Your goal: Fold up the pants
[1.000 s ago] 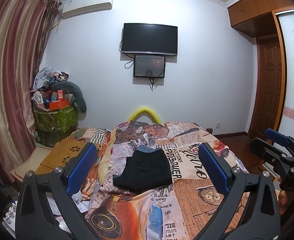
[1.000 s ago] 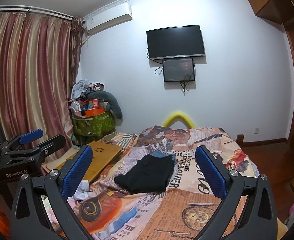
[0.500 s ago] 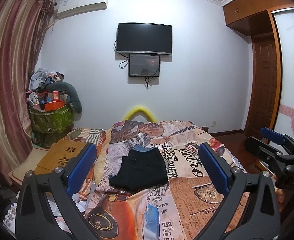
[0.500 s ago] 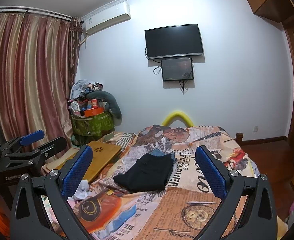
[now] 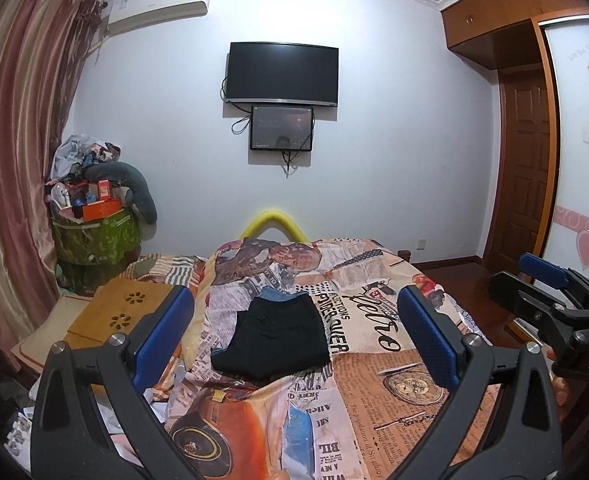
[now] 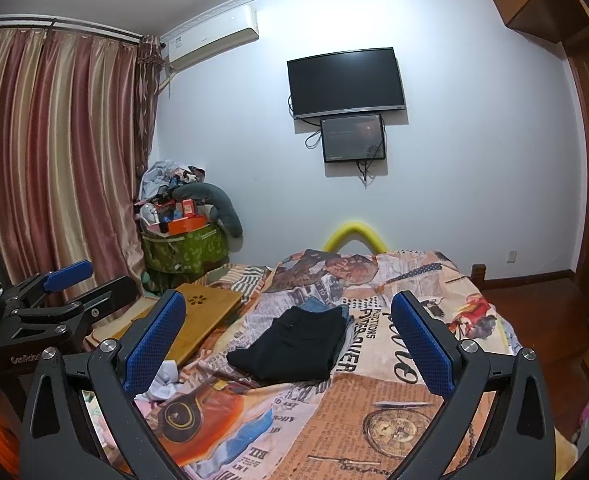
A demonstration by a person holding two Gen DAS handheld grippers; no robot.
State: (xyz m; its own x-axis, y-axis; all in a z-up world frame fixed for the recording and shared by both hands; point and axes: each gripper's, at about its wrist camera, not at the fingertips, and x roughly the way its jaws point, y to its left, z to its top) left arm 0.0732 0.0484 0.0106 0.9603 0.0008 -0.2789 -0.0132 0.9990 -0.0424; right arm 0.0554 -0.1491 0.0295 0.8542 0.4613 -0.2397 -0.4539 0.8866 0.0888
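Black pants (image 5: 274, 334) lie folded into a compact stack on the newspaper-print bedspread (image 5: 374, 364), with a strip of blue denim (image 5: 280, 294) showing under the far edge. They also show in the right wrist view (image 6: 294, 342). My left gripper (image 5: 292, 336) is open and empty, held back above the near part of the bed, apart from the pants. My right gripper (image 6: 286, 340) is open and empty too, raised and apart from them. The right gripper also shows at the right edge of the left wrist view (image 5: 550, 304); the left gripper shows at the left of the right wrist view (image 6: 70, 292).
A wooden lap tray (image 5: 118, 314) lies on the bed's left side. A green basket (image 5: 94, 236) heaped with clutter stands by the curtain (image 5: 10, 160). A television (image 5: 282, 74) hangs on the far wall. A wooden door (image 5: 528, 168) is at the right.
Both grippers have drawn back and tilted up a little, so the room slides slightly in view. The folded pants have not moved. Both grippers stay open.
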